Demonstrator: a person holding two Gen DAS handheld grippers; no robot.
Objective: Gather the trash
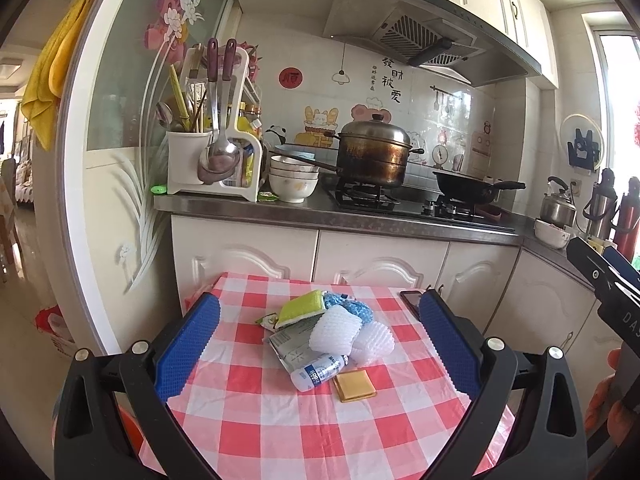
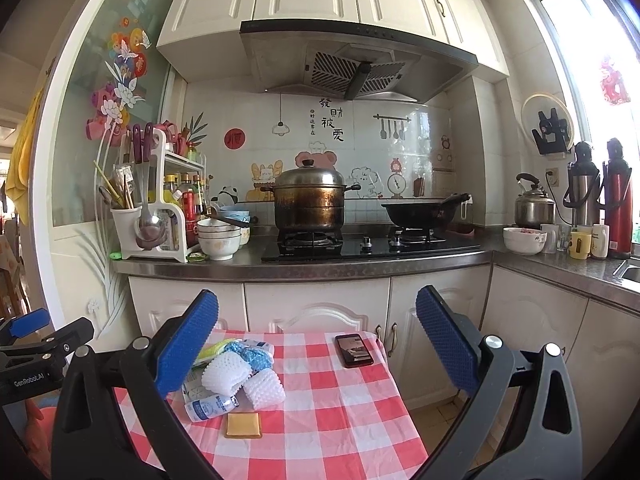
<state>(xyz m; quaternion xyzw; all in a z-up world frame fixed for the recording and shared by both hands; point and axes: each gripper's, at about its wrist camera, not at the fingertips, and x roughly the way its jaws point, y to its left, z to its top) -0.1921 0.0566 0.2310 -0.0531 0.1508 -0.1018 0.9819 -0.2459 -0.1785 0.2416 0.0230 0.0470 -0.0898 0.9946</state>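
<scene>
Right now you are holding both grippers above a small table (image 1: 280,420) covered in a red-and-white checked cloth, in a kitchen. Your left gripper (image 1: 320,344) has its jaws spread wide with nothing between them, and its blue ribbed fingers (image 1: 188,348) frame the table from either side. Your right gripper (image 2: 316,344) is likewise spread wide and holds nothing.

The trash sits in one loose pile (image 1: 324,328) near the middle of the cloth. In the left wrist view it lies between the left gripper's fingers, not touching either. On top are two white foam fruit nets (image 1: 336,330), side by side. Behind them is a green-and-white wrapper (image 1: 300,306) and a crumpled blue net (image 1: 348,306). Under the foam lies a flattened grey paper packet (image 1: 288,344), and at the front a small white plastic bottle with blue print (image 1: 318,372) lies on its side. Just beside the bottle, a flat yellow square packet (image 1: 355,385) rests on the cloth.

A dark phone (image 2: 353,350) lies face up near the table's far right corner, apart from the pile.

Behind the table runs a counter (image 2: 300,266) with white cabinet doors below. On the hob stands a lidded steel steamer pot (image 2: 310,200), with a black wok (image 2: 424,210) to its right. Stacked white bowls (image 2: 219,238) and a utensil rack (image 2: 150,208) stand at the counter's left end.
</scene>
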